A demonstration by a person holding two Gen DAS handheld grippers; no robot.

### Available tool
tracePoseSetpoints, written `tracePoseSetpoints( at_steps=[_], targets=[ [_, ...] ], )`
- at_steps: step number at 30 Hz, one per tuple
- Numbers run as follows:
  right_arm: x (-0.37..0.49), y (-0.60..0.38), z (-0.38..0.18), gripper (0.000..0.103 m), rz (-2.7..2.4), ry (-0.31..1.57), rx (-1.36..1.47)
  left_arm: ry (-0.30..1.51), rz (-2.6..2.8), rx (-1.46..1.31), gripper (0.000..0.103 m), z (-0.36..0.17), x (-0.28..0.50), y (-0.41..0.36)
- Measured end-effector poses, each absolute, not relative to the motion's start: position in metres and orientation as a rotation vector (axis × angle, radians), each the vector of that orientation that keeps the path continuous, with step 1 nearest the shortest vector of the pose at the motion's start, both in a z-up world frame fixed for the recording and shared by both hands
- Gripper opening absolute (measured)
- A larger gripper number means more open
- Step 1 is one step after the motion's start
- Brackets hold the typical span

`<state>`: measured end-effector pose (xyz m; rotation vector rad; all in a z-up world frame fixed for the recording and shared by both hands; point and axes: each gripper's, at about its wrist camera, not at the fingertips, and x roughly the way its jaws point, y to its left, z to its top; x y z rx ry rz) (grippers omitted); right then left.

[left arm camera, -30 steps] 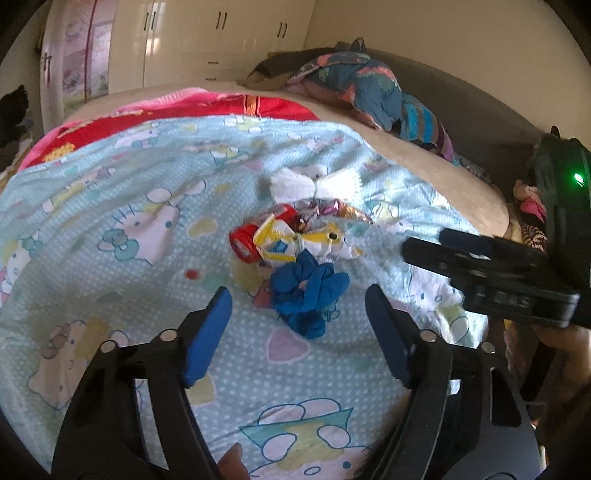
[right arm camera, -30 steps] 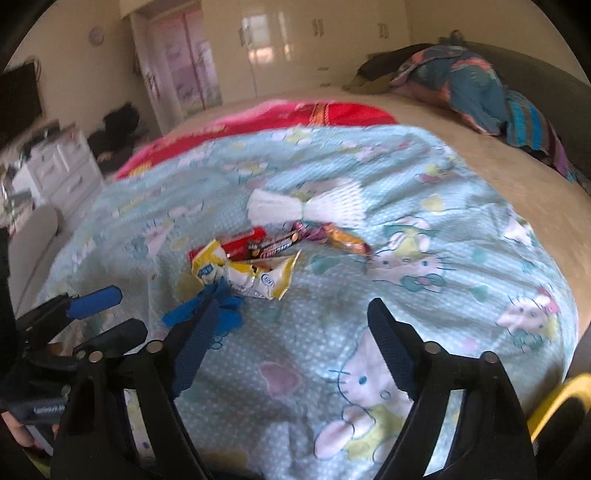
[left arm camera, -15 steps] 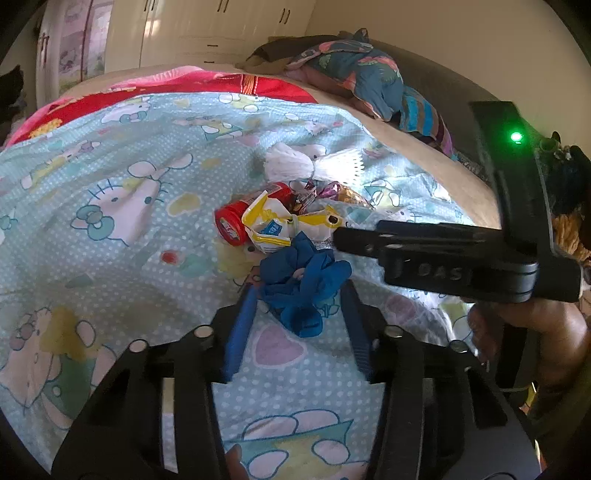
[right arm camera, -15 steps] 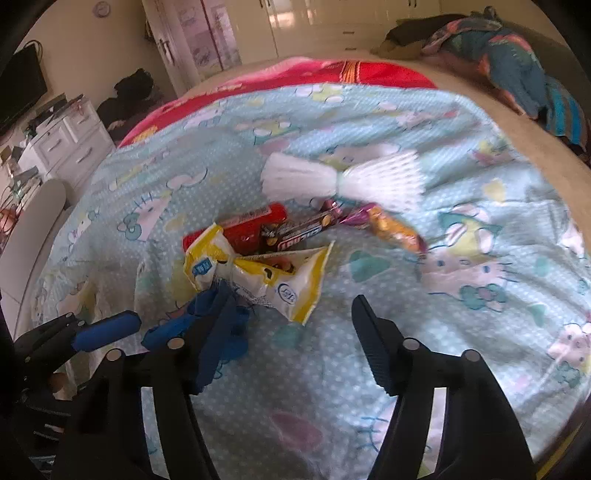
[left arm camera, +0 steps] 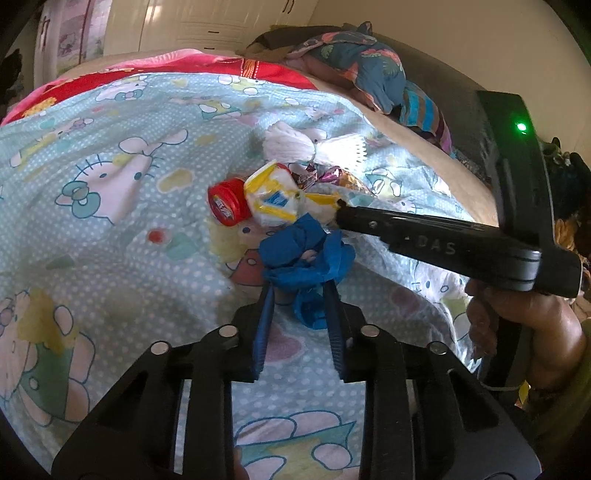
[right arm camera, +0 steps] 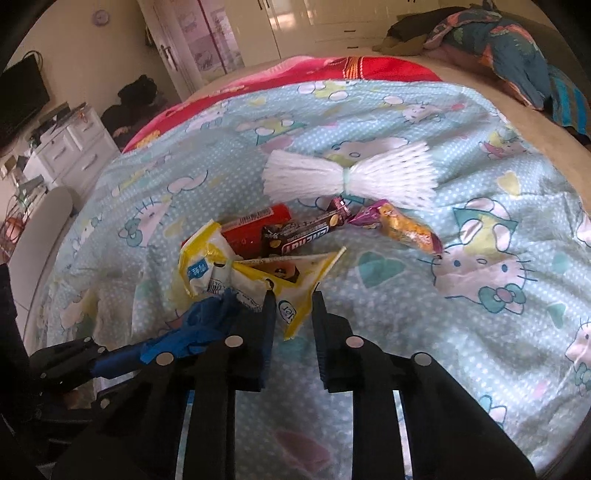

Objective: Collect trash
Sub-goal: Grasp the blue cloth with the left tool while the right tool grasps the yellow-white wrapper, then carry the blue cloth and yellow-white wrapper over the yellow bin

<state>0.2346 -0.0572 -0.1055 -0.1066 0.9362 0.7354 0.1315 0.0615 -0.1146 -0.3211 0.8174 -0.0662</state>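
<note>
A pile of trash lies on the Hello Kitty bedspread. My left gripper is shut on a crumpled blue glove, which also shows at the lower left of the right wrist view. My right gripper has closed around the corner of a yellow and white wrapper, seen too in the left wrist view. Behind it lie a red package, a dark candy bar wrapper, a purple and gold wrapper and a white foam net.
Crumpled clothes lie at the far right of the bed. White wardrobes stand behind, a white dresser and a chair at the left. A red blanket covers the far end.
Both grippers moved forward into the pile and closed: the left onto the blue glove, the right onto the yellow wrapper's corner.
</note>
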Motion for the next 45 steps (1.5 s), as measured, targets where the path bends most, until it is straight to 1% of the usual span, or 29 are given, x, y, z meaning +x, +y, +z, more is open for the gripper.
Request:
tracePoseSetpoints(
  at_steps=[2,3,4,10,22,45],
  targets=[
    [0.232,-0.061,-0.100,0.016,0.733,0.912,-0.107,0.818,-0.071,-0.321,0.012,-0.115,0.132,0.062],
    [0.229,-0.063,-0.096,0.015,0.729,0.894,-0.112,0.820,-0.076,-0.325,0.007,-0.115,0.132,0.062],
    [0.225,-0.066,-0.093,0.015,0.726,0.877,-0.117,0.822,-0.083,-0.335,0.005,-0.115,0.131,0.063],
    [0.209,-0.087,-0.078,0.015,0.691,0.805,-0.104,0.817,-0.112,-0.340,0.000,-0.112,0.128,0.059],
    [0.183,-0.154,-0.071,0.015,0.598,0.769,0.062,0.783,-0.130,-0.301,0.000,-0.096,0.122,0.050],
    [0.142,-0.232,-0.041,0.015,0.498,0.672,0.125,0.655,-0.264,-0.303,0.000,-0.031,0.105,0.010]
  ],
)
